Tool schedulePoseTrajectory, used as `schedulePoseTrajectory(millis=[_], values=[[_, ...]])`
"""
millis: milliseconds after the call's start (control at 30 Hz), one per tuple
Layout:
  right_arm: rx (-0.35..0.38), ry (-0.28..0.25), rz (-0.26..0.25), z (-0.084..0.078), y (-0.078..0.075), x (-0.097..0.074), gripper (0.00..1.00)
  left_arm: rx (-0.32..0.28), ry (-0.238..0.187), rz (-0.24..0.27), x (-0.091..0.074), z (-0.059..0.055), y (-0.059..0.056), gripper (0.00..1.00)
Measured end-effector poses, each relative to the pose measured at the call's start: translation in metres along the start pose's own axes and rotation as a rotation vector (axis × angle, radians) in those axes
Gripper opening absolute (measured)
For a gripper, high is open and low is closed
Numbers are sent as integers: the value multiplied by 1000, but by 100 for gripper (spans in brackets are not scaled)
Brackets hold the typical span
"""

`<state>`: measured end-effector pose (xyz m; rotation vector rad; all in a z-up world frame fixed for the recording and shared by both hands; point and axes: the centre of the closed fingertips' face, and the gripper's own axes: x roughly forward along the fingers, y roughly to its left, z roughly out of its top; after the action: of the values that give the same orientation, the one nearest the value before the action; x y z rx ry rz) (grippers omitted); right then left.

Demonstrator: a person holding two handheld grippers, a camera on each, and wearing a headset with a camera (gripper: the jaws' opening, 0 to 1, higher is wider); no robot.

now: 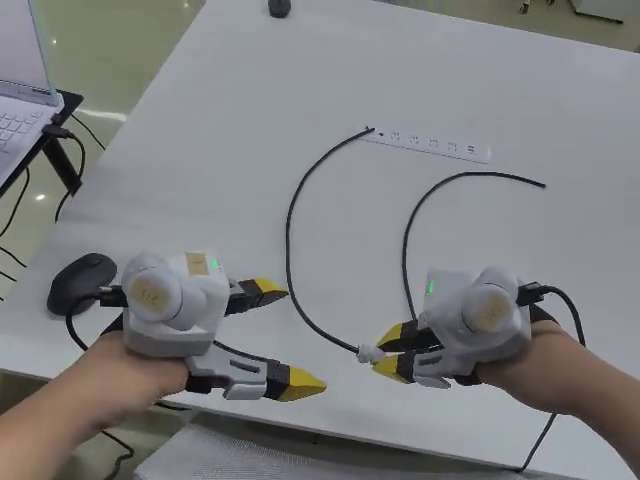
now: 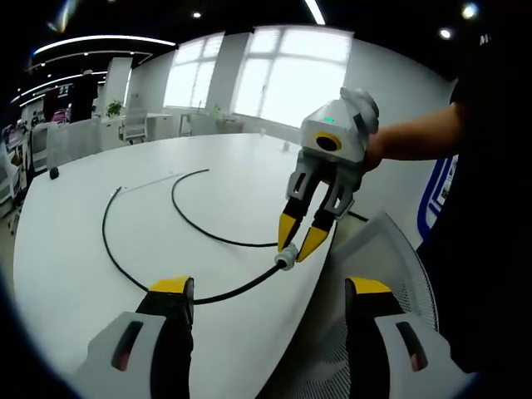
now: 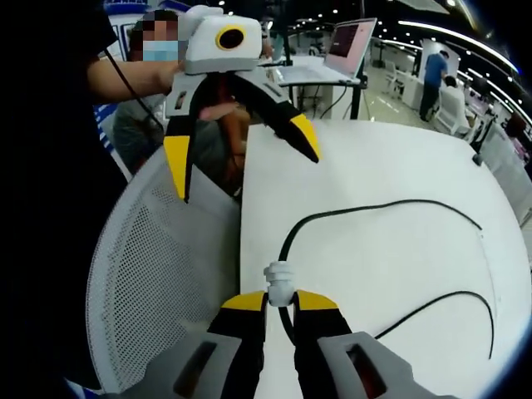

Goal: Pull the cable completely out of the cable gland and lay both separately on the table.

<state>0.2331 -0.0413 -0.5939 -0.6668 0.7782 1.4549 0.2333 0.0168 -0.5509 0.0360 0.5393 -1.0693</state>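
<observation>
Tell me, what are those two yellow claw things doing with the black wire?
A person holds a gripper in each hand over a white table. The right gripper is pinching a small white fitting that sits on the black cable, close to the table's near edge. The left gripper is open beside it and holds nothing. The cable has not been pulled out of the fitting yet.
</observation>
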Motion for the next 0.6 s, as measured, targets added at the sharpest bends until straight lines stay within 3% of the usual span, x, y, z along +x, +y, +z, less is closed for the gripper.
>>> schedulePoseTrajectory(millis=[233, 600], values=[[-11, -44, -15, 20, 0, -21, 6, 68, -2, -51, 15, 18, -8, 69], [-71, -75, -36, 31, 6, -36, 6, 79, 18, -142, 37, 19, -20, 51]])
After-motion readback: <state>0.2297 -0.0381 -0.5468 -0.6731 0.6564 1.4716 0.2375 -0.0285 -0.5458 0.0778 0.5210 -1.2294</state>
